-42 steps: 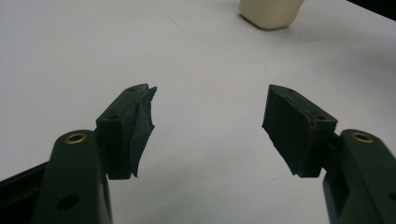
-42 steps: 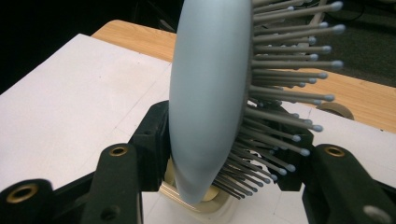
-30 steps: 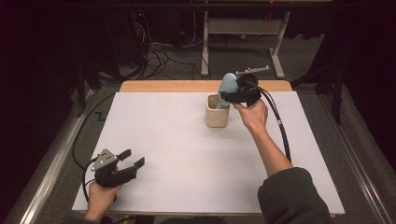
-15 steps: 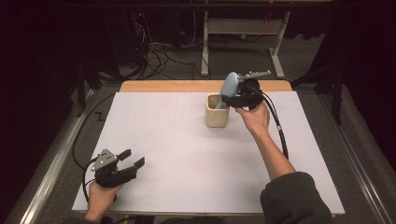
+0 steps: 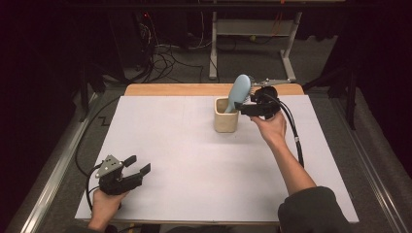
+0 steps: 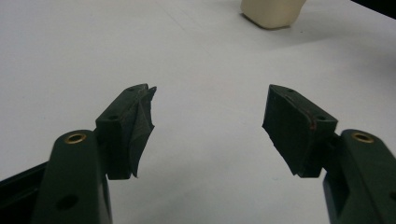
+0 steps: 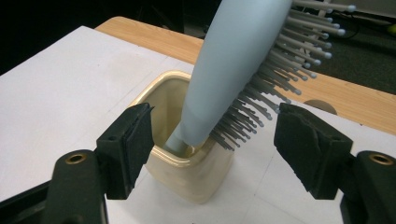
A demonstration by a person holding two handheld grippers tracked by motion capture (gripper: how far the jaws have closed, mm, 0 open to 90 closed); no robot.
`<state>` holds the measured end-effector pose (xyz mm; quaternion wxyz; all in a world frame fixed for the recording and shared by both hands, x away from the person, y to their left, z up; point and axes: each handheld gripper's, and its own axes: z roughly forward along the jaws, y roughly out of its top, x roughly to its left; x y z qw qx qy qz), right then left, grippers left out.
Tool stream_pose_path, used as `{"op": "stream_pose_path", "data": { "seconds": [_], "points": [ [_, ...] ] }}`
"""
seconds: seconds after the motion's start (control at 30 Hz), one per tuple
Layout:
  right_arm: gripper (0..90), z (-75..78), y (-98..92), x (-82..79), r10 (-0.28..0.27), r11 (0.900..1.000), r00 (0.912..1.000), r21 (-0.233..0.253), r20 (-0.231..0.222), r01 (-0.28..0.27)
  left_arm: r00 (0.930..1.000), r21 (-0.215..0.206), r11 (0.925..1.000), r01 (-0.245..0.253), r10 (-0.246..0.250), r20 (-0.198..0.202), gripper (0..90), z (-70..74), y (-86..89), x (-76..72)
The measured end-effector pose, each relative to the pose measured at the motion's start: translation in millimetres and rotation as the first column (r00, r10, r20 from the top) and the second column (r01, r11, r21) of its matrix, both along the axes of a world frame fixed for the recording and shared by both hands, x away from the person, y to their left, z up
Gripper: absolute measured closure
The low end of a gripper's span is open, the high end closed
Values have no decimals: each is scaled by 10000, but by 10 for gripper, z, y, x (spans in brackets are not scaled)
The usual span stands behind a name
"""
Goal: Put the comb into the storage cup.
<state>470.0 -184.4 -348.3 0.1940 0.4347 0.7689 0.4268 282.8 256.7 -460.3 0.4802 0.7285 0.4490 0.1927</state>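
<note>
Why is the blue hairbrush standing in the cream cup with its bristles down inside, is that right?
Not quite. The blue hairbrush does stand in the cream cup, but its handle end is the part down inside. The bristles stick out above the rim, as the right gripper view shows. The right gripper is open around it, jaws not touching.

White table (image 5: 194, 160), cables (image 5: 165, 58) beyond
</note>
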Motion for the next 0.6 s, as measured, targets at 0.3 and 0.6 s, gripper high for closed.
{"op": "stream_pose_path", "data": {
  "seconds": [0.3,0.6],
  "points": [
    [300,-7,-66,-69,104,9998,9999,149,80,-105,10000,-5,10000,2,-2,1,335,0,0,0],
    [299,-2,-140,-138,205,9990,9997,386,144,-211,10000,-2,10000,6,-6,-9,335,0,-1,0]
  ]
}}
